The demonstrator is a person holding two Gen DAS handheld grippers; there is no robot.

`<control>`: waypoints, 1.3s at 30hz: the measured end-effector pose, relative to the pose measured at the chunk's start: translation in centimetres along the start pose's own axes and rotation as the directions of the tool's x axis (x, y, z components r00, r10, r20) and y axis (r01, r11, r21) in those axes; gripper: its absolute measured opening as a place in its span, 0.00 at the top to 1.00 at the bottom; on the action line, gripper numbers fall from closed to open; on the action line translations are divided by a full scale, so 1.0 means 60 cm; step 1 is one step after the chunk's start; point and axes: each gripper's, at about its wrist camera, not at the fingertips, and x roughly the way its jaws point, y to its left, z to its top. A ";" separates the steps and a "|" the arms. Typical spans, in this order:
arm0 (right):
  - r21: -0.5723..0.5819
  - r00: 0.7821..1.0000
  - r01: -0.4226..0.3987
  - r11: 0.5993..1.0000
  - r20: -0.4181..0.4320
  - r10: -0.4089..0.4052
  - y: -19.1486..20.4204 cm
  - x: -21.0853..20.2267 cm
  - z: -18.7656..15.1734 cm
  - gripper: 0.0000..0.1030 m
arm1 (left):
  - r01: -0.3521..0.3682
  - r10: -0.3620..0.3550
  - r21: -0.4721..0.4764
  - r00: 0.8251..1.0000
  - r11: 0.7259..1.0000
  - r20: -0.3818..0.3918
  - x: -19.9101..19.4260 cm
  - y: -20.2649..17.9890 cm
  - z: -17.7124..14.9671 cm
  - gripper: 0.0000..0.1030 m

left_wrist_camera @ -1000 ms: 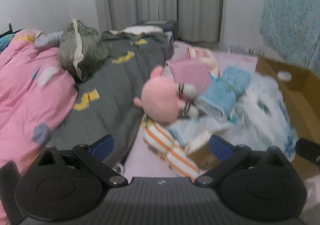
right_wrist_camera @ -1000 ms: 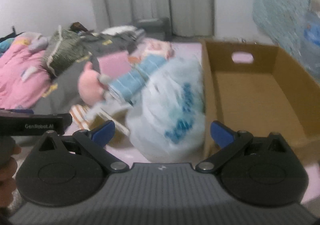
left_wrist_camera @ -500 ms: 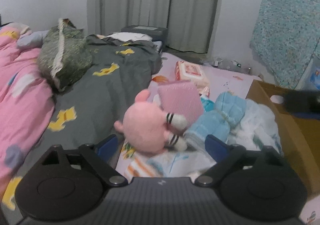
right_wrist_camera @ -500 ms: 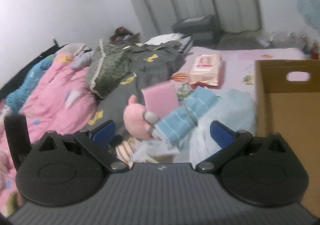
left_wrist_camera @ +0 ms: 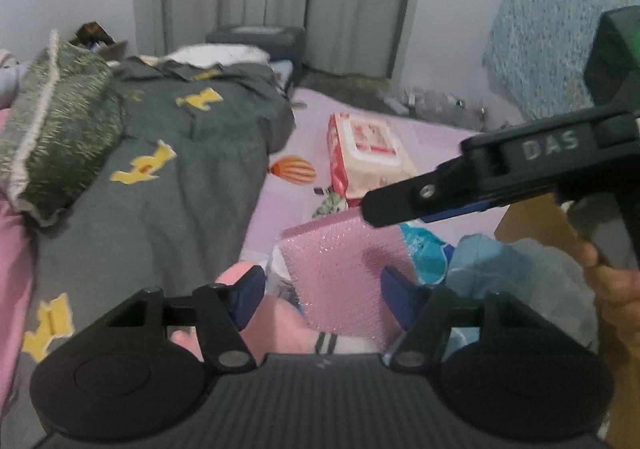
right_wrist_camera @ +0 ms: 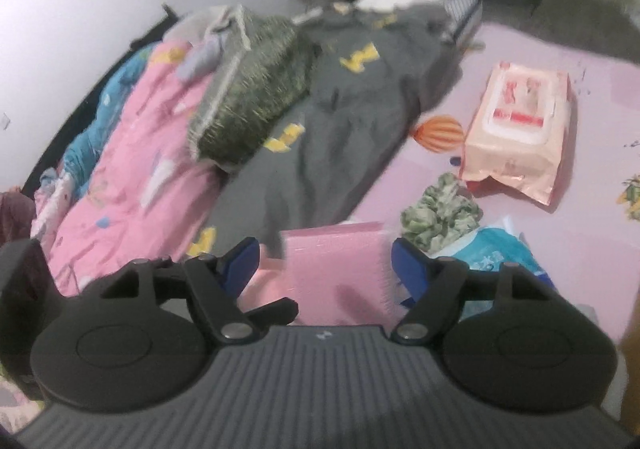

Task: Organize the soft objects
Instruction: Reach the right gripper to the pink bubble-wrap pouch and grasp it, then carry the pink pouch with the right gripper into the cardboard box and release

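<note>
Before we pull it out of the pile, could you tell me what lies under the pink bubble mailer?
The pink bubble mailer leans on the pink plush toy; a blue plastic packet shows beside it. Whatever lies directly beneath the mailer is covered.

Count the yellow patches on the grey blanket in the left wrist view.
4: one far up near the white pillow, one mid-blanket beside the green cushion, and two, the near one by the left fingers. Folds may hide others.
</note>
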 end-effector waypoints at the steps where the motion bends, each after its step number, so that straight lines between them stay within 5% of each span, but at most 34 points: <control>1: 0.010 1.000 -0.005 1.000 -0.022 0.005 -0.013 0.016 0.005 0.29 | 0.006 -0.006 0.002 1.000 1.000 -0.018 0.012 0.000 0.002 0.33; 10: 0.078 0.987 -0.068 0.995 -0.140 0.078 -0.065 0.094 -0.019 0.39 | 0.030 -0.027 0.035 0.996 0.999 -0.083 0.064 -0.011 0.007 0.32; 20: 0.106 0.991 -0.031 0.994 -0.123 0.044 -0.068 0.090 -0.032 0.55 | 0.000 -0.001 -0.015 0.999 1.000 -0.054 0.055 -0.023 0.013 0.32; 31: -0.022 0.995 -0.030 0.999 0.093 0.032 0.030 -0.040 0.010 0.57 | -0.065 0.058 0.035 0.983 0.997 0.175 -0.089 -0.073 0.082 0.33; 39: 0.002 0.966 0.018 1.000 0.258 -0.018 0.043 -0.212 0.011 0.57 | 0.046 -0.077 0.129 0.967 0.991 0.243 -0.153 -0.196 0.128 0.33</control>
